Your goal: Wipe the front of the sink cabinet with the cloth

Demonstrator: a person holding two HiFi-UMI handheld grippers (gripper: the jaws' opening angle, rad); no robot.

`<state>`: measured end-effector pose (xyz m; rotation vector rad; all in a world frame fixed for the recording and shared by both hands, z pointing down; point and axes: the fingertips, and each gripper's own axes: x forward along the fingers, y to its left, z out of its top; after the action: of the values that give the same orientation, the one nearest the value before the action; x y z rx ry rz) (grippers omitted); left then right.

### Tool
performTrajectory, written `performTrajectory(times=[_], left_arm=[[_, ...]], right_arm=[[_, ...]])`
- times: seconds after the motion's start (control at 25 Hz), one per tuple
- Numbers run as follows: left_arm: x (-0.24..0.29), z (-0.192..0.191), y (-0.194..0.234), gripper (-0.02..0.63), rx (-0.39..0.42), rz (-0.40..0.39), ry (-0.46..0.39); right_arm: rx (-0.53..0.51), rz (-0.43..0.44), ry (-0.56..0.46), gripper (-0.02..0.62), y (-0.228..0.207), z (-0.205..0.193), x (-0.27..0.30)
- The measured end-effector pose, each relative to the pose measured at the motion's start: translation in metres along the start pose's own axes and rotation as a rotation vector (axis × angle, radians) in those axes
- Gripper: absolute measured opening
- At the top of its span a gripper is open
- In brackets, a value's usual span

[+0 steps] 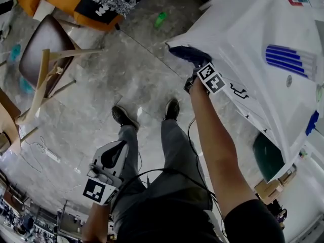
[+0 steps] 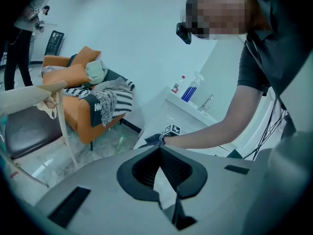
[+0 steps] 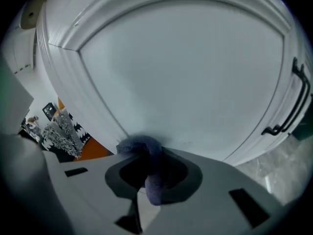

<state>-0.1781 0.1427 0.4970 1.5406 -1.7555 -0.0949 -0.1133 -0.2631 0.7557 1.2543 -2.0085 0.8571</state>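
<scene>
A dark blue cloth [image 1: 183, 53] is pressed against the white front of the sink cabinet [image 1: 238, 39], near its left edge. My right gripper [image 1: 195, 67] is shut on the cloth [image 3: 146, 153], which bunches over the jaws and touches the flat door panel [image 3: 181, 72]. A black door handle [image 3: 293, 102] runs down the right side of the right gripper view. My left gripper [image 1: 112, 158] hangs low beside the person's left leg, away from the cabinet. Its jaws meet at the tips with nothing between them [image 2: 160, 168]. From the left gripper view the cloth [image 2: 151, 140] shows against the cabinet [image 2: 168, 114].
A wooden chair [image 1: 45, 59] and an orange armchair [image 1: 76, 4] with clothes stand on the marble floor to the left. A green bottle [image 1: 160, 19] lies on the floor near the cabinet's corner. Bottles [image 2: 188, 89] and a faucet [image 2: 208, 102] are on the sink top. A dark green bin [image 1: 268, 156] sits at the right.
</scene>
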Motion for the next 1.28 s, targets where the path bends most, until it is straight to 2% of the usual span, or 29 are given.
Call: performTrajectory(times=[0.08,0.28,0.4,0.48,0.64,0.8,0.96,1.04,1.2,1.28], left_arm=[[0.006,-0.003,-0.001,0.003,-0.005,-0.007,0.001],[0.021,-0.001,-0.001,0.004,0.018,-0.036,-0.04],[0.025,-0.003,0.006,0.004,0.014,-0.038,-0.041],[0.026,-0.009,0.014,0.003,0.014,-0.028,-0.032],[0.023,-0.029,0.03,0.004,0.013,-0.001,0.003],[0.027,-0.048,0.042,0.005,-0.008,0.021,0.03],[0.037,-0.052,0.037,0.004,-0.008,-0.003,0.021],[0.04,-0.053,0.033,0.004,-0.006,-0.013,0.017],[0.042,-0.048,0.028,0.003,-0.004,-0.023,0.007],[0.042,-0.046,0.029,0.004,-0.001,-0.021,-0.006]], right_arm=[[-0.014,-0.036,0.007,0.049,-0.027,-0.001,-0.004],[0.007,-0.208,0.0,0.048,-0.13,-0.004,-0.025],[0.002,-0.255,0.013,0.048,-0.147,-0.013,-0.014],[0.003,-0.235,0.046,0.048,-0.132,-0.027,0.009],[-0.044,-0.13,0.12,0.048,-0.071,-0.059,0.062],[-0.072,-0.013,0.132,0.049,-0.019,-0.078,0.1],[-0.088,0.064,0.124,0.048,-0.024,-0.08,0.106],[-0.076,0.02,0.127,0.048,-0.053,-0.08,0.098],[0.102,-0.219,0.134,0.048,-0.16,-0.082,0.069],[0.14,-0.251,0.137,0.048,-0.188,-0.08,0.061]])
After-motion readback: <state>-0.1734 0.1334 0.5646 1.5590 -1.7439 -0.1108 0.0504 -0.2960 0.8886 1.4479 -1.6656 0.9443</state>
